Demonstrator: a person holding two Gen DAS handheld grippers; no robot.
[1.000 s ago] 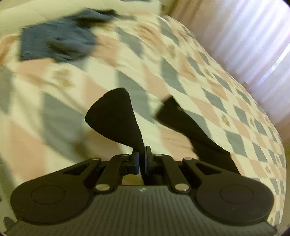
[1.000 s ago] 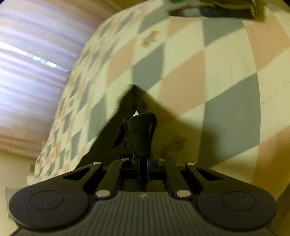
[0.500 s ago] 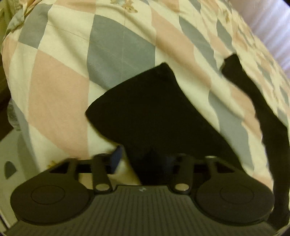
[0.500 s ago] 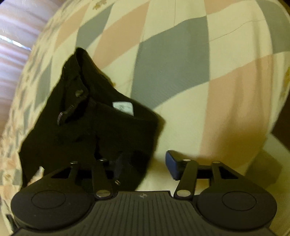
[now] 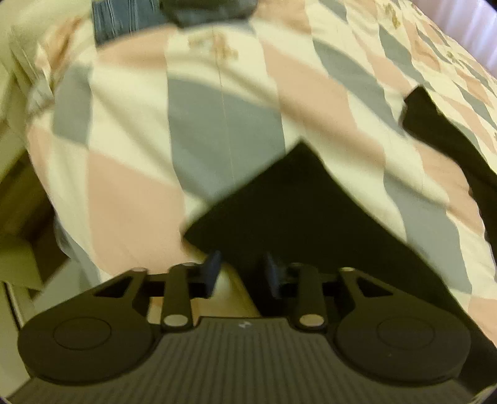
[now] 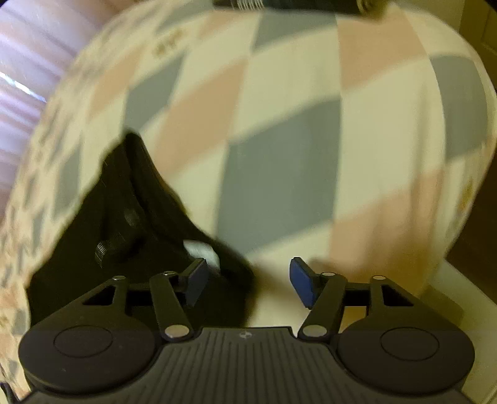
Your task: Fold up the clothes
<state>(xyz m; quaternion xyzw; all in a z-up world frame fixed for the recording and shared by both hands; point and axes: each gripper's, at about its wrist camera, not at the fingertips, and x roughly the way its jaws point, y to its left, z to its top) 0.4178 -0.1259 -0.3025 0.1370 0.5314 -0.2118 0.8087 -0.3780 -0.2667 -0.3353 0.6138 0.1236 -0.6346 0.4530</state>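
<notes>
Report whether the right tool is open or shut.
Open: the right tool shows a wide gap between its blue pads, nothing clamped; black garment lies beside.

Black trousers (image 5: 295, 202) spread flat on bedspread (image 5: 217, 124)

Place: a bedroom in a home.
Bed: a bed (image 5: 217, 130) fills most of both wrist views, its rounded near edge dropping away at the lower left of the left wrist view.
Bedding: a quilt cover (image 6: 279, 174) in grey, pink and cream diamonds.
Window: pale pleated curtains (image 6: 28, 62) with daylight behind them, upper left of the right wrist view.
Clothing: black trousers (image 5: 295, 211) lying on the cover; folded bluish garments (image 5: 130, 15) at the top edge of the left wrist view.
</notes>
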